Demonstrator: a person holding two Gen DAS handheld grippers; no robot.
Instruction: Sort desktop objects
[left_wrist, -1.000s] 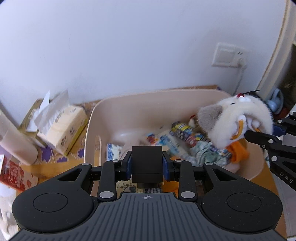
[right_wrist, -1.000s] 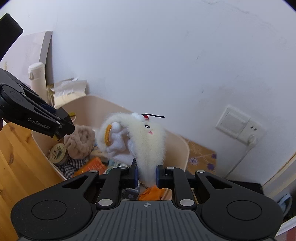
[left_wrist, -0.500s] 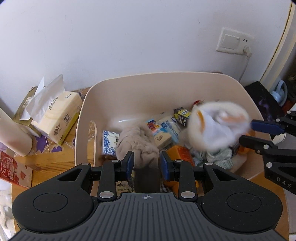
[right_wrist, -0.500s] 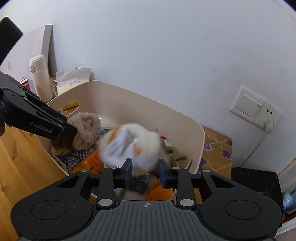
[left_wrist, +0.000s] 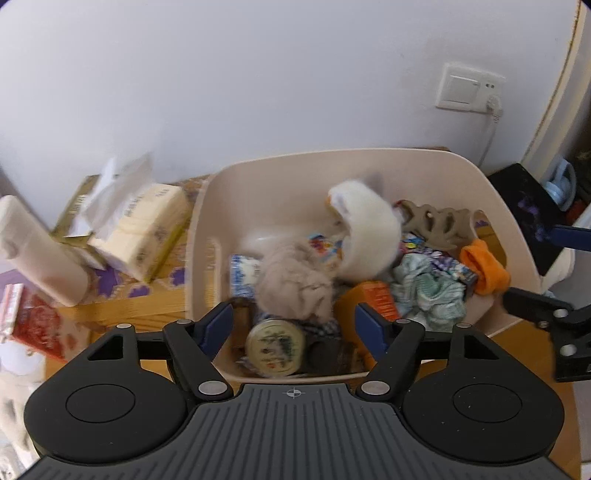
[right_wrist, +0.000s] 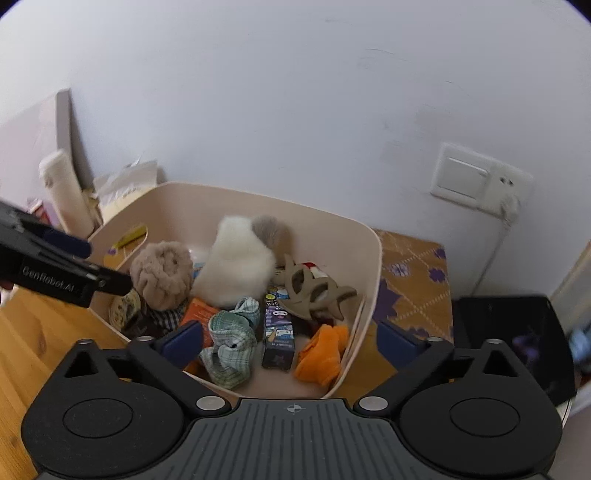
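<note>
Both my claws, left claw and right claw, gape wide and empty; the fluffy white plush toy lies in the beige bin.

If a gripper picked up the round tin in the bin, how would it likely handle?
The round tin looks rigid, so it likely won't deform under a gripper. Its smooth lid and curved rim could slip. It lies flat, wedged among cloth in the beige bin, so rolling seems unlikely.
</note>
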